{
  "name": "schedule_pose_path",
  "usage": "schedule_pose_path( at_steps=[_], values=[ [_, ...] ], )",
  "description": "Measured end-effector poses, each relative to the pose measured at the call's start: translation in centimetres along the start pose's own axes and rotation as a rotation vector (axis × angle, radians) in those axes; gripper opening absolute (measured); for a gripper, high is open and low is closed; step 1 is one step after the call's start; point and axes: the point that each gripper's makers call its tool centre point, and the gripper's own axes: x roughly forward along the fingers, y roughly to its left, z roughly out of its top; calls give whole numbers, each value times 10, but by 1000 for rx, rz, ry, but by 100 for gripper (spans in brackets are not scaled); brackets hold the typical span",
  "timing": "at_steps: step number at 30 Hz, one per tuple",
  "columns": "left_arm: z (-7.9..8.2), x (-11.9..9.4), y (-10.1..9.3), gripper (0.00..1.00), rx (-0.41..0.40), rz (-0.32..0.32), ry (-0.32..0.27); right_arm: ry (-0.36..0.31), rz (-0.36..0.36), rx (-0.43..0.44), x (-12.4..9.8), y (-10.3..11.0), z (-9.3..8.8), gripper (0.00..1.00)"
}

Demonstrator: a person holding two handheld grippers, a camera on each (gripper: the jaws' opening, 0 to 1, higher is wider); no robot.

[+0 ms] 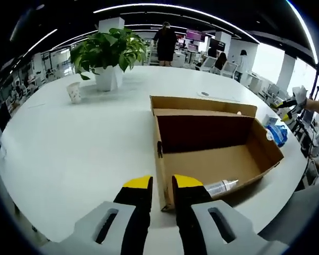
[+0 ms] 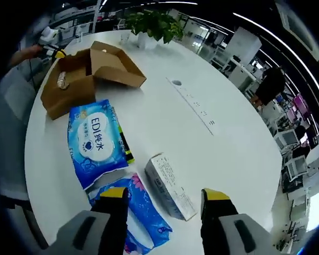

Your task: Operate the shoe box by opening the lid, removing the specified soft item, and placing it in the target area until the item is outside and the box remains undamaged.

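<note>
Right gripper view: wipes pack (image 2: 97, 142), small carton (image 2: 169, 185) btwn claw (image 2: 166, 199) & shoe box (image 2: 87, 74).

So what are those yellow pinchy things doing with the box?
A person holds two grippers over a white table. The left gripper, nearly shut, hovers at the open shoe box, where a small bottle lies inside. The right gripper, open, hovers over a small white carton beside blue wipes packs.

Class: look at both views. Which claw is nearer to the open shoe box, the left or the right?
Left. The left claw sits right at the near wall of the shoe box. The right claw hovers over packets farther along the table, well away from the box.
</note>
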Motion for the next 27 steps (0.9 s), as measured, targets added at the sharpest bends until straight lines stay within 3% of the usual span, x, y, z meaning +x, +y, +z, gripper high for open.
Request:
schedule_pose_path(
  at_steps=[12,27],
  values=[
    [18,-3,-10,19,103,-47,-19,-102,-53,145,-27,27,1,64],
    [38,-1,-34,33,243,-161,-22,-264,-99,270,-54,57,27,81]
  ],
)
